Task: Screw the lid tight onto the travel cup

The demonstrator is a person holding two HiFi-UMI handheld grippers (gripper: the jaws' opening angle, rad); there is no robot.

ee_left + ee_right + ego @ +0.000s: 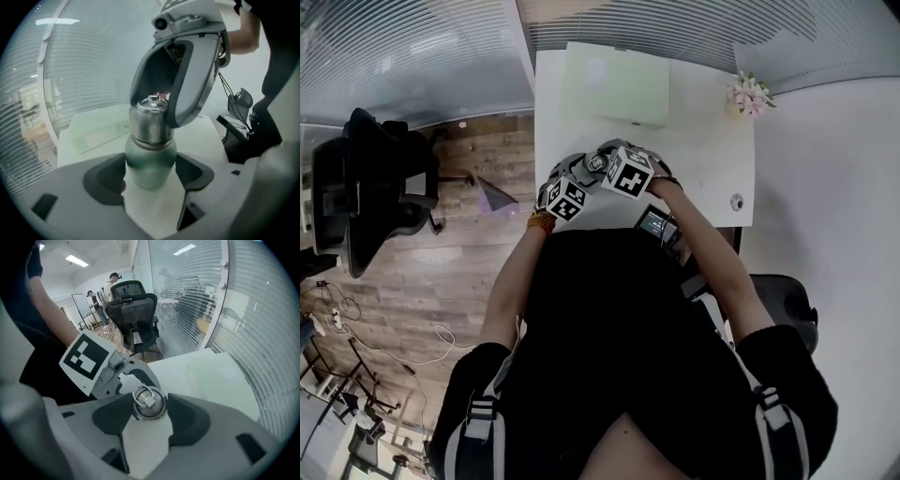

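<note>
A green travel cup [150, 161] with a steel lid [150, 124] stands upright between the dark pads of my left gripper [150, 177], which press its body from both sides. My right gripper [149, 416] comes down over the top. Its pads flank the ringed lid [149, 404] very closely without visibly pressing it, a thin gap showing on the right. From the left gripper view, the right gripper [157, 110] arches over the lid. In the head view both marker cubes [565, 199] [628, 173] sit close together at the near edge of the white table [703, 141].
A pale green sheet [614, 84] lies at the table's far side, with flowers [750, 94] at the far right corner. A small round object [736, 202] sits near the right edge. A black office chair [366, 187] stands on the wood floor to the left. Glass walls with blinds border the table.
</note>
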